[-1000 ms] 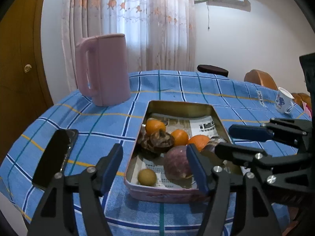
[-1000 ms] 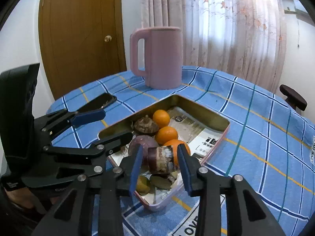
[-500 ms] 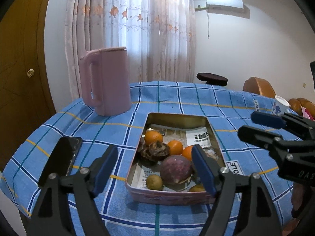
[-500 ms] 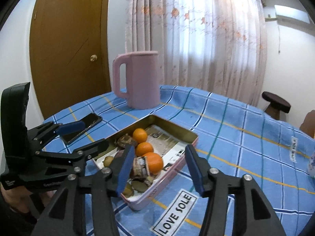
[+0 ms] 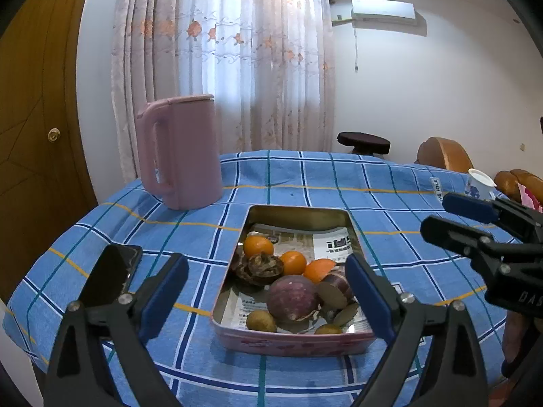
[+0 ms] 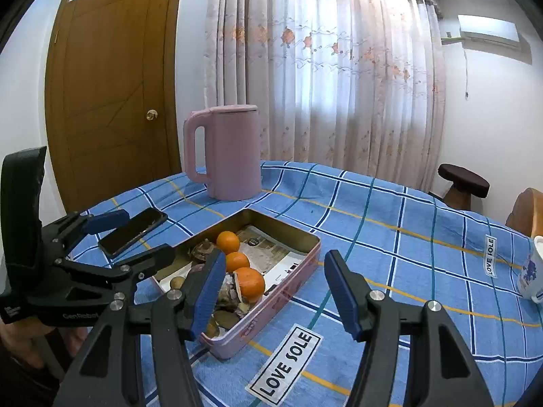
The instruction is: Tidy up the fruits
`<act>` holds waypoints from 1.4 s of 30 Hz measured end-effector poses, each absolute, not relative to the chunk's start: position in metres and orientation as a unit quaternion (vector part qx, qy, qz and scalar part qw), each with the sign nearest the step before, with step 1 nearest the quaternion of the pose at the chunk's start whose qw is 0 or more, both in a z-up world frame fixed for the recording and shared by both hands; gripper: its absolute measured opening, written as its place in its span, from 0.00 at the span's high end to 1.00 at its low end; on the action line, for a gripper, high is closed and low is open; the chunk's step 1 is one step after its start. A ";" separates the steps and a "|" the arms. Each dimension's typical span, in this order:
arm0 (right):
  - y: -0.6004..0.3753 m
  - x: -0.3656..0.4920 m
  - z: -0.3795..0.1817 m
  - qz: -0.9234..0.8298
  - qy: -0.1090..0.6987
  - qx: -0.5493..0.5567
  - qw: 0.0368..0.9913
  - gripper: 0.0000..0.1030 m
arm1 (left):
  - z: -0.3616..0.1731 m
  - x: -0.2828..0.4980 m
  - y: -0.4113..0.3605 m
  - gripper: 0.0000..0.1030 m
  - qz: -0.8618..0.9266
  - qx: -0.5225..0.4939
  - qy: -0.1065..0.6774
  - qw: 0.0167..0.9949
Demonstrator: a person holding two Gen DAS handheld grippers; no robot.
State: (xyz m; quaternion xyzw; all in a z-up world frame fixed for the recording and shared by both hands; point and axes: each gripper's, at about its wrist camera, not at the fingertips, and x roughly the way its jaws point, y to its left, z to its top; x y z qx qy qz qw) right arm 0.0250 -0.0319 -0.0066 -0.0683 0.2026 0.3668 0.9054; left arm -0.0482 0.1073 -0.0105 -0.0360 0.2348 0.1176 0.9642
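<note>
Fruits in pink rectangular metal tin [image 5: 292,341], both tools wide and empty.

Left tool [image 5: 266,293] and right tool [image 6: 275,288] hover near tin's front edge. Inside: purple round fruit [image 5: 293,300], small greenish fruit [image 5: 261,321], three oranges [image 6: 249,281] on newspaper. Beyond, black phone [image 5: 112,276], pink plastic kettle [image 5: 183,151] on blue checked worktop [image 5: 339,183].

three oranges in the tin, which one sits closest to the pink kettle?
The orange at the far end of the row, beside the brown dried fruit. The other two lie farther down the tin, away from the pink kettle.
</note>
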 end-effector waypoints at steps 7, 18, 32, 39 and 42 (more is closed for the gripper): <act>-0.039 0.023 -0.005 0.362 0.201 -0.064 0.908 0.37 | -0.010 -0.049 0.103 0.03 0.118 -0.033 0.234 0.964; -0.052 0.019 0.003 0.354 0.182 -0.056 0.916 0.34 | -0.006 -0.050 0.102 0.00 0.116 -0.033 0.231 0.965; -0.076 0.019 0.013 0.335 0.163 -0.043 0.927 0.34 | 0.009 -0.046 0.087 0.00 0.108 -0.024 0.225 0.968; -0.083 0.019 0.012 0.329 0.162 -0.039 0.929 0.34 | 0.012 -0.043 0.083 0.00 0.107 -0.026 0.226 0.968; -0.085 0.020 0.010 0.326 0.164 -0.039 0.930 0.34 | 0.015 -0.040 0.080 0.00 0.115 -0.020 0.224 0.967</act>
